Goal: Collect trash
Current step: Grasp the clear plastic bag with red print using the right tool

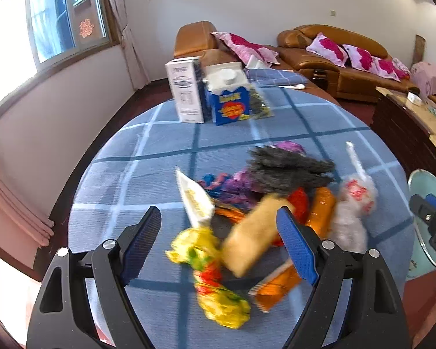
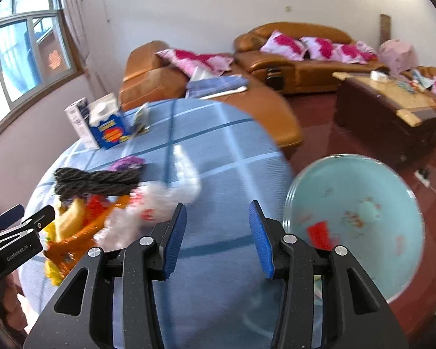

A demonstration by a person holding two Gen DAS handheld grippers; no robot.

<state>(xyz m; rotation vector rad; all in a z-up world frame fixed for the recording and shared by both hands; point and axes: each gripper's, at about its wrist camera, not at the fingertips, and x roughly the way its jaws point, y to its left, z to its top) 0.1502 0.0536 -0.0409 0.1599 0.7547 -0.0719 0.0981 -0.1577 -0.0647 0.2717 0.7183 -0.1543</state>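
Trash (image 1: 247, 218) lies heaped on the blue checked table (image 1: 148, 151); the left gripper (image 1: 218, 241) hangs over it, jaws wide and empty, best lowered around one wrapper only. Right gripper (image 2: 218, 235), jaws likewise released, hovers beside the basin (image 2: 363, 197)

Two wrist views — near above the table (image 1: 160, 145), facing sofas (image 2: 290, 58) — shared trash pile (image 1: 247, 218).

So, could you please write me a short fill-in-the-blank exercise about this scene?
1. The left gripper hangs over a pile of crumpled ____.
2. The round light-blue plastic basin sits to the ____ of the table.
3. Both grippers are ____.
4. The blue-and-white carton stands ____.

Missing words: wrappers; right; open; upright
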